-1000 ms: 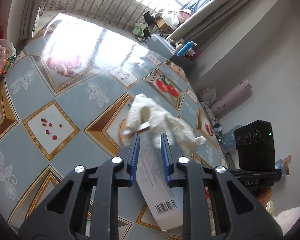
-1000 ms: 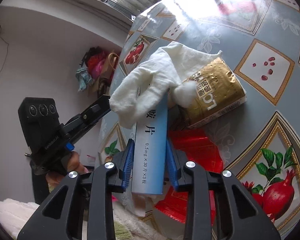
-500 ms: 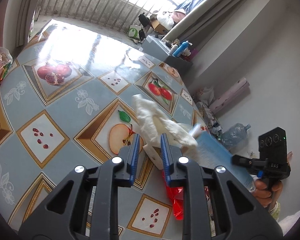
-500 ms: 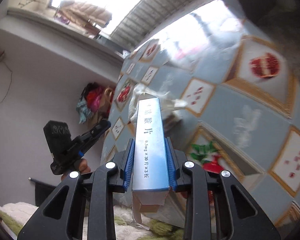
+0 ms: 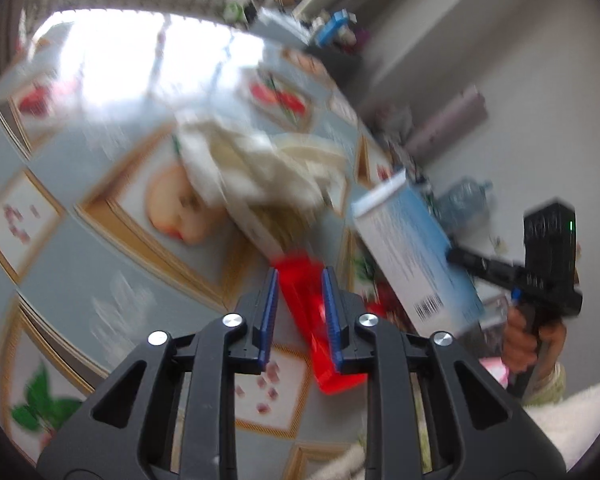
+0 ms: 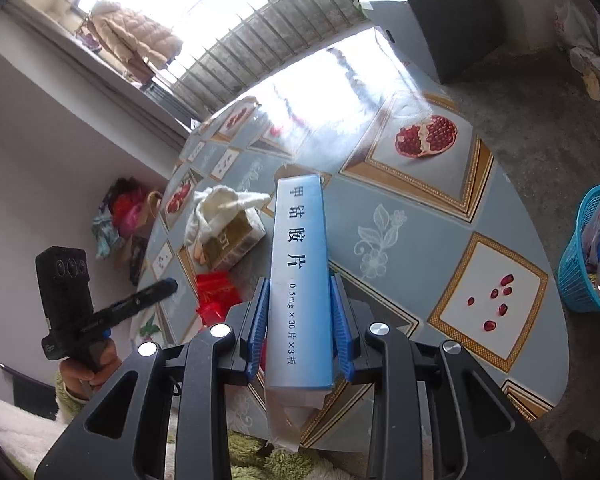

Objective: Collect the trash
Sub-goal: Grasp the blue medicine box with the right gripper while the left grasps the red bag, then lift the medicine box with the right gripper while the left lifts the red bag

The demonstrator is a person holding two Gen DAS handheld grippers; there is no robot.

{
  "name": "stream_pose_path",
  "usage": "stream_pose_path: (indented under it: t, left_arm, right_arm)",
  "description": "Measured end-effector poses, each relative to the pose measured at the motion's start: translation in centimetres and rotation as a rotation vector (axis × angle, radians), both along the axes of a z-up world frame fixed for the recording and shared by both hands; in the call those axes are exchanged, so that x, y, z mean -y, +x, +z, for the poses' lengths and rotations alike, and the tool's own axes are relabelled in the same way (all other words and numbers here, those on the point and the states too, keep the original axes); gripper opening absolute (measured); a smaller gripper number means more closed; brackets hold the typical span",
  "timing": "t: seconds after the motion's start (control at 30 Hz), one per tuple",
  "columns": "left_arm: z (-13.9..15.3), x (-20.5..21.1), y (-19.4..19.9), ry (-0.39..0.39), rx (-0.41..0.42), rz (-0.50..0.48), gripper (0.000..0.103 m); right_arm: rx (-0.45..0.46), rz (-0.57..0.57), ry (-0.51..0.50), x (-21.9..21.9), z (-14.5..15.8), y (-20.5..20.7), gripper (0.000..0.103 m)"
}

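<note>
My right gripper point(image 6: 299, 312) is shut on a long blue-and-white medicine box point(image 6: 300, 276) and holds it above the table; the box also shows in the left wrist view point(image 5: 412, 256). My left gripper point(image 5: 299, 302) is open and empty, its jaws on either side of a red wrapper point(image 5: 320, 320) lying on the table. A white cloth point(image 5: 260, 160) lies draped over a gold box point(image 6: 230, 240) beyond the wrapper. The left wrist view is blurred.
The round table point(image 6: 400, 220) has a fruit-patterned blue cloth. A blue basket point(image 6: 592, 256) with bottles and trash stands on the floor at the right. A grey cabinet point(image 6: 432, 28) stands behind the table. The left gripper also shows in the right wrist view point(image 6: 100, 304).
My right gripper lifted the medicine box up and away from the pile toward the basket side. My left gripper moved down toward the red wrapper, which now sits between its jaws.
</note>
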State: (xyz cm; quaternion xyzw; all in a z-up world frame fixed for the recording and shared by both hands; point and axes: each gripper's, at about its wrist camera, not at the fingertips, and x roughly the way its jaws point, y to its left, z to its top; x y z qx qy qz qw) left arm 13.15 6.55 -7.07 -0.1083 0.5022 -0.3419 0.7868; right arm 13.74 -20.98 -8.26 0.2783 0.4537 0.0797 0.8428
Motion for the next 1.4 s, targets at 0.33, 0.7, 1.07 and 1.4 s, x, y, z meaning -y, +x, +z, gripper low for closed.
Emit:
stream_pose_path:
  t: [0.33, 0.7, 1.07, 1.4]
  left_arm:
    - [-3.0, 2.1, -2.3, 0.058, -0.108, -0.060, 0.027]
    - [-3.1, 3.4, -1.9, 0.086, -0.089, -0.052, 0.012]
    - [-3.0, 3.4, -1.1, 0.076, -0.064, -0.041, 0.008]
    - [-2.3, 4.0, -1.1, 0.088, -0.042, -0.041, 0.007]
  right_arm:
    - [-0.005, 0.013, 0.003, 0.0, -0.9, -0.2, 0.030]
    - [-0.012, 0.000, 0.012, 0.3, -1.3, -0.7, 0.030]
    - [-0.047, -0.014, 0.052, 0.7, -2.6, -1.0, 0.037]
    - [-0.010, -0.054, 0.177, 1.8, -3.3, -2.3, 0.032]
